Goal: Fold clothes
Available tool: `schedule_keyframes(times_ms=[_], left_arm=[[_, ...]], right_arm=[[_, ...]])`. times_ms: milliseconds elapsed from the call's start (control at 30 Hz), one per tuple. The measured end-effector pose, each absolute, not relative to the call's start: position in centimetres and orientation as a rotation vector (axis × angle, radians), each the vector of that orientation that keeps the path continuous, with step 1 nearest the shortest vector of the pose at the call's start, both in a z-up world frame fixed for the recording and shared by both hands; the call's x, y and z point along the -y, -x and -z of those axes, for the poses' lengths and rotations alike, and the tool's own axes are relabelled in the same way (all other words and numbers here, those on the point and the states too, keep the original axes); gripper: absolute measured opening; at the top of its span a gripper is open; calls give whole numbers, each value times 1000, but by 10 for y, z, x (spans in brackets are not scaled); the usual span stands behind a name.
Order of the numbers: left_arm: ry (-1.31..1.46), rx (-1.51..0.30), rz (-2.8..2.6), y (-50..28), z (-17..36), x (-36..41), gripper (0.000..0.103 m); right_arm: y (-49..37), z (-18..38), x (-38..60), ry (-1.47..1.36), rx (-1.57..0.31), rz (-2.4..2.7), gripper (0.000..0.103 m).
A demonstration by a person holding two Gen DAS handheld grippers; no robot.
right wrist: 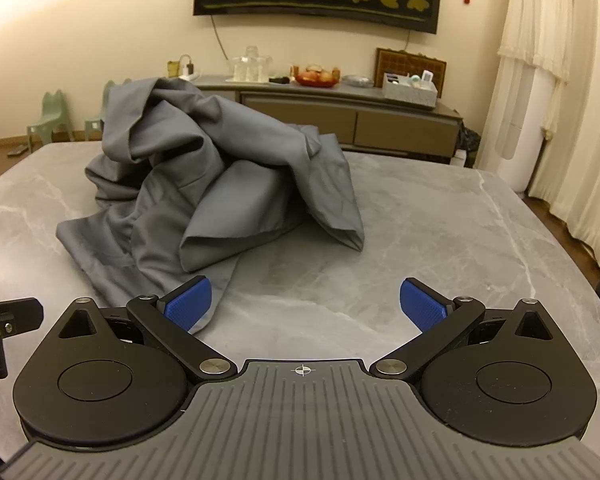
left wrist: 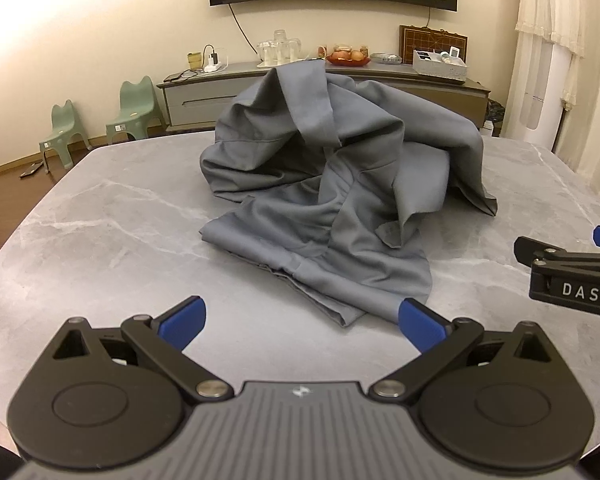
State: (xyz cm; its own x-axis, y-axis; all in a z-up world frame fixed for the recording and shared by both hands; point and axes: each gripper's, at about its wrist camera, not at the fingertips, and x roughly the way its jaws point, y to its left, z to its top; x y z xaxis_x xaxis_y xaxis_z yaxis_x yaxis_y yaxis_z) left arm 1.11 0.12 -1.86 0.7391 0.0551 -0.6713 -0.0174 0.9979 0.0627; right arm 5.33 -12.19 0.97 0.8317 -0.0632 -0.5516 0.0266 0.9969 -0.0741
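Observation:
A grey garment (left wrist: 324, 184) lies crumpled in a tall heap on the grey marble table (left wrist: 100, 232), with one flat part spread toward me. My left gripper (left wrist: 302, 326) is open just short of that near hem, nothing between its blue pads. In the right wrist view the same grey garment (right wrist: 220, 184) sits left of centre. My right gripper (right wrist: 306, 304) is open over bare table; its left blue pad (right wrist: 188, 304) overlaps the cloth's near edge. The right gripper's body (left wrist: 572, 276) shows at the left view's right edge.
Beyond the table stands a low sideboard (left wrist: 204, 96) with glasses, a fruit bowl (left wrist: 348, 58) and a box. Two small green chairs (left wrist: 136, 108) stand on the floor at the left. A white curtain (right wrist: 540, 80) hangs at the right.

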Motion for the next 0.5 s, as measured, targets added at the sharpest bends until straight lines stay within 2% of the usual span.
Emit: schedule_keyframes(times_ms=[400, 467, 500], left_arm=[[-21, -725, 15, -12, 21, -1, 103], [-27, -731, 26, -13, 23, -2, 80], [-33, -736, 28, -14, 24, -2, 53]], right_arm=[[-51, -11, 124, 38, -580, 20, 102], [-50, -11, 124, 36, -589, -8, 94], [-51, -11, 124, 37, -599, -27, 69]])
